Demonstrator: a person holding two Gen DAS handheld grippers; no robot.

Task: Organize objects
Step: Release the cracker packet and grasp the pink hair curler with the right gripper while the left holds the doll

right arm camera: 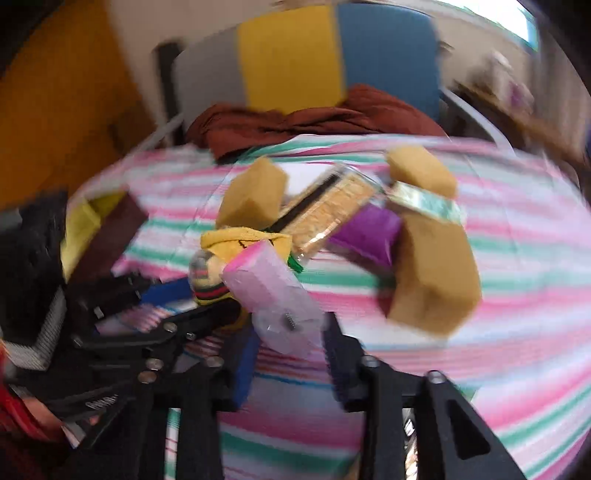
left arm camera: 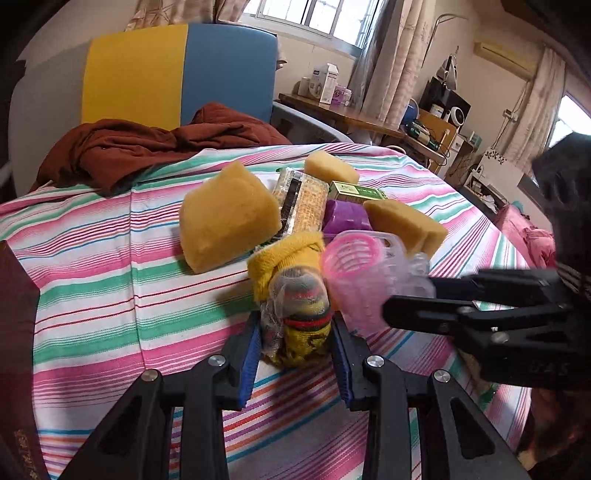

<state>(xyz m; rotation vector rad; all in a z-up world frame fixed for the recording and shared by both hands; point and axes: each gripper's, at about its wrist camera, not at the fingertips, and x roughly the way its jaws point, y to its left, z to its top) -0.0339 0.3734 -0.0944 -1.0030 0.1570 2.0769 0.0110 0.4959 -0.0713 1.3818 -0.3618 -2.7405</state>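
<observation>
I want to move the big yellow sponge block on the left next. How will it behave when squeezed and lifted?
The sponge block looks porous and foamy, so it is probably light for its size and will likely give under the pads. Its matte, rough surface should grip rather than slip. It has flat faces and sits tilted against the snack packet, so it may tip, not roll.

Curtained window (left arm camera: 314,14) behind blue-yellow chair (left arm camera: 177,74)

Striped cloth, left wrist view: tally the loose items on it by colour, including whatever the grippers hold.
Tan sponges: 3
Yellow sock bundle: 1
Pink hair roller: 1
Purple block: 1
Green box: 1
Clear-wrapped snack pack: 1
Total: 8
</observation>
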